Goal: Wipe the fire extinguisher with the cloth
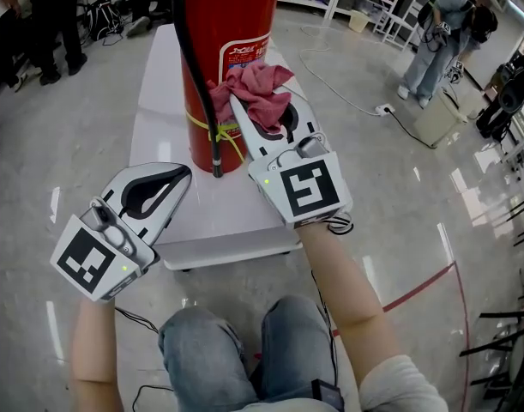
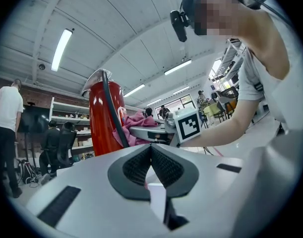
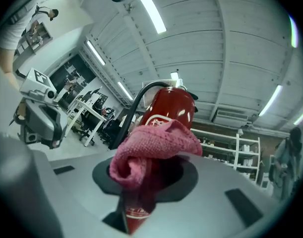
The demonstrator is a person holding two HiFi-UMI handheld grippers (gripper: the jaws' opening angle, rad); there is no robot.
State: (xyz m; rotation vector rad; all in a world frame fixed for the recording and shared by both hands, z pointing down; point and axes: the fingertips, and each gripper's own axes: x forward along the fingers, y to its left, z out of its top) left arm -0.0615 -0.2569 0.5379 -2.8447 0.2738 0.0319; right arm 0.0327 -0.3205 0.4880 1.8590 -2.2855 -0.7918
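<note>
The tall red metal fire extinguisher [image 1: 231,24] stood upright on the white rectangular table [image 1: 236,221], toward its far half. A black rubber hose [image 1: 197,67] ran down the cylinder's front-left side, its end close to the table top, and a thin yellow band [image 1: 201,127] circled the lower body. A white label [image 1: 244,54] with red print faced the right tool.

The crumpled pink woven cloth [image 1: 253,82] was against the extinguisher's lower right side, just below the label. The right tool [image 1: 266,101] gripped it: in the right gripper view the cloth [image 3: 151,152] bunched up between the 2 jaws and spilled over their tips, with the red cylinder [image 3: 173,108] directly behind it.

The left tool [image 1: 180,174] hovered over the table's near-left part, beside the extinguisher's base but apart from it. In the left gripper view its 2 ribbed dark pads [image 2: 163,165] met with nothing between them, so this tool [image 2: 152,150] was closed and empty.

The person's bare forearms reached in from below, and blue-jeaned knees [image 1: 236,342] showed under the table's near edge. The glossy grey floor [image 1: 399,196] surrounded the table, with a white cable trailing across it. A standing person [image 1: 437,33] was at the far right, near white shelving.
</note>
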